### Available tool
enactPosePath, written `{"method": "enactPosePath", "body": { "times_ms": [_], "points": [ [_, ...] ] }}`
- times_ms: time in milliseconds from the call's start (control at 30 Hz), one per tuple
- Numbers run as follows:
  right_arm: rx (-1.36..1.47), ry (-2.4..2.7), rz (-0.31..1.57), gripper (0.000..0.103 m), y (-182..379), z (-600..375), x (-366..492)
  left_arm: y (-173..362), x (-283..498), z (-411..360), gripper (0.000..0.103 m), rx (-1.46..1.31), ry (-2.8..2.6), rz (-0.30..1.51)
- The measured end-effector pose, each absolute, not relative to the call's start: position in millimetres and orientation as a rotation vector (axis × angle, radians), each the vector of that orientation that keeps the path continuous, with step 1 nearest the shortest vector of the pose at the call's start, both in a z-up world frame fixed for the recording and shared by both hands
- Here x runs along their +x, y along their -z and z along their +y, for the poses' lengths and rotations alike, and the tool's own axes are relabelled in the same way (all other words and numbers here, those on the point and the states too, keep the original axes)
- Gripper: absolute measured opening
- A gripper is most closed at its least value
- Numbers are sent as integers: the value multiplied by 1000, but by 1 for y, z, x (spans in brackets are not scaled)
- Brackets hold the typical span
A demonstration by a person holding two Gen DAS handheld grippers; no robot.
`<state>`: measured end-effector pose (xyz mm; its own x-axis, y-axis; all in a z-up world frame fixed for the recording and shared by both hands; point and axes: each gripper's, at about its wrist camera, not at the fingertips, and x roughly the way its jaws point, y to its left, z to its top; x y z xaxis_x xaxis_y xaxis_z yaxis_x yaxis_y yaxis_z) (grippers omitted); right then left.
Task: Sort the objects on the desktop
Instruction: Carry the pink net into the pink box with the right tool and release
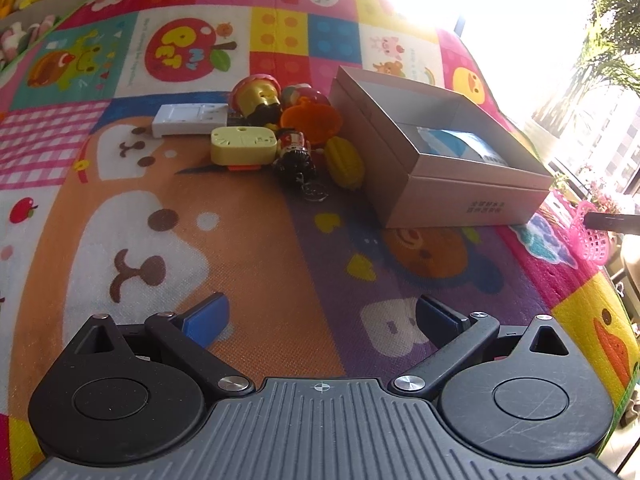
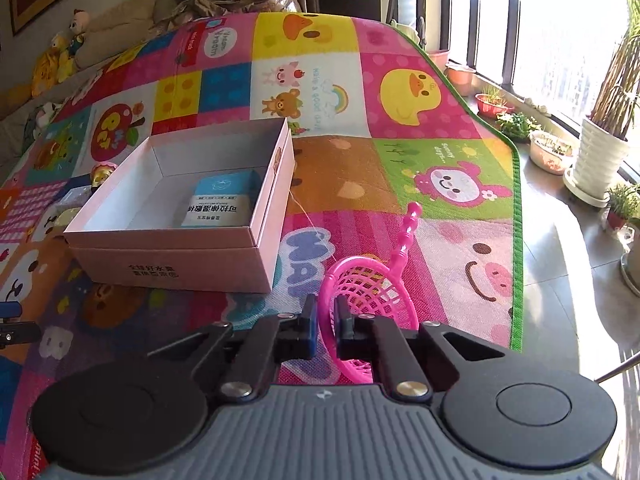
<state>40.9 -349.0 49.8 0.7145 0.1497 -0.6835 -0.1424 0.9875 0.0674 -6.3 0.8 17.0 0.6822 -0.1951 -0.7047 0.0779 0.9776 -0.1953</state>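
A grey cardboard box [image 1: 472, 196] sits open on the colourful play mat, with a blue-and-white packet [image 2: 224, 200] inside; the box also shows in the right wrist view [image 2: 172, 264]. Left of the box lies a pile of small toys: a pale yellow block [image 1: 244, 145], a white rectangular piece [image 1: 188, 120], a yellow star-fruit toy [image 1: 345, 163], an orange cup [image 1: 310, 122] and a dark figurine keychain [image 1: 295, 156]. My left gripper [image 1: 320, 316] is open and empty, well short of the pile. My right gripper [image 2: 328, 316] is shut on the rim of a pink toy net [image 2: 372, 280] just right of the box.
The mat's green edge [image 2: 518, 208] runs along the right, with bare floor and several potted plants [image 2: 600, 160] beyond by the window. Stuffed toys and cushions [image 2: 68, 56] lie past the far left of the mat. Strong sun glare fills the upper right of the left wrist view.
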Motion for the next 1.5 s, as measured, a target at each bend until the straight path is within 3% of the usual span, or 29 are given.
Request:
{"method": "enactPosePath", "body": {
  "times_ms": [233,467,700,867,967,1233,1333,1400,1500],
  "points": [
    [25,-234,618,6,-101,-336,30,-18,-7,7,102,-182,143,801],
    [227,-504,553,6,-134,-281,79,-18,-9,6,102,-180,146,800],
    [513,-518,620,6,-87,-260,149,-17,-11,23,102,-198,98,800],
    [608,-451,613,9,-53,-296,139,-17,-7,24,103,-198,93,796],
    [550,-363,573,17,-52,-310,120,-18,-5,20,103,-194,100,794],
    [162,-149,514,18,-63,-300,87,-22,-11,10,103,-135,109,766],
    [49,-169,472,31,-72,-280,75,-25,-13,10,103,-65,67,722],
    [-34,-207,439,52,-79,-259,67,-27,-14,14,103,-10,23,684],
    [-135,-316,415,56,-91,-218,61,-29,-13,25,103,58,-43,639]
  ]
}}
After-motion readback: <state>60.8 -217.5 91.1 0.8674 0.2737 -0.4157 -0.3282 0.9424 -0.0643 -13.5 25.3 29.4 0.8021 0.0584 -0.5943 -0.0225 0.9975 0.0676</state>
